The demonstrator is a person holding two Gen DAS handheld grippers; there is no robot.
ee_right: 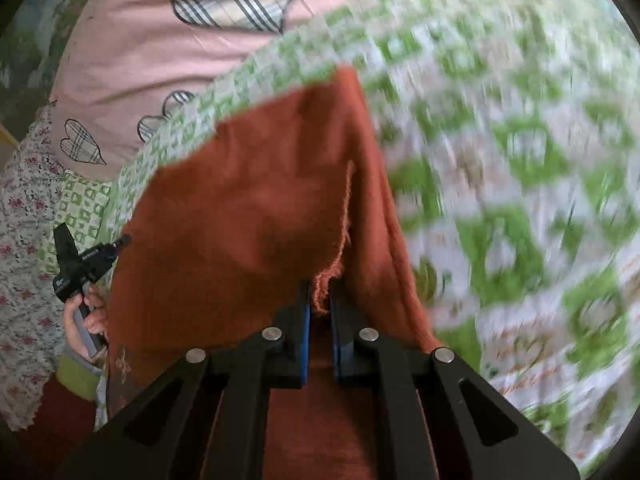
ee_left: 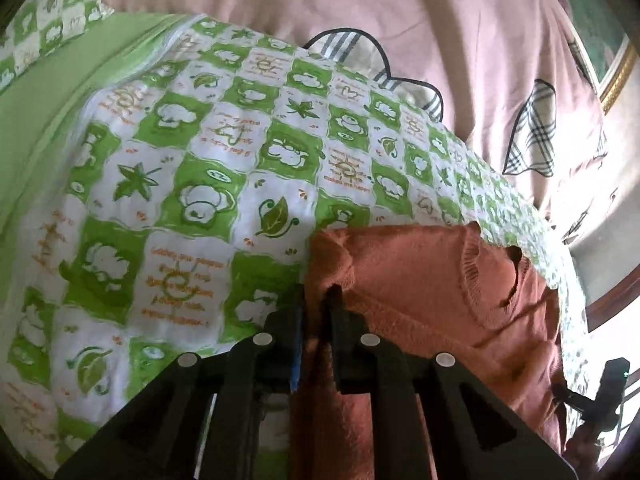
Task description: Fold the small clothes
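A small rust-orange knit sweater [ee_left: 432,280] lies on a green-and-white checked bedspread [ee_left: 192,168]; its ribbed neck opening [ee_left: 508,276] points up and right. My left gripper [ee_left: 318,292] is shut on the sweater's left edge. In the right wrist view the sweater [ee_right: 248,200] hangs in folds in front of me, and my right gripper [ee_right: 320,292] is shut on its fuzzy edge. The left gripper [ee_right: 86,260] with the hand holding it shows at the left edge of that view. The right gripper [ee_left: 600,396] shows at the lower right of the left wrist view.
A pink duvet [ee_left: 400,8] with plaid heart patches is bunched along the far side of the bed. A plain green sheet [ee_left: 44,120] lies to the left. A picture frame [ee_left: 616,76] hangs at the far right. The person's floral clothing [ee_right: 24,208] is at the left.
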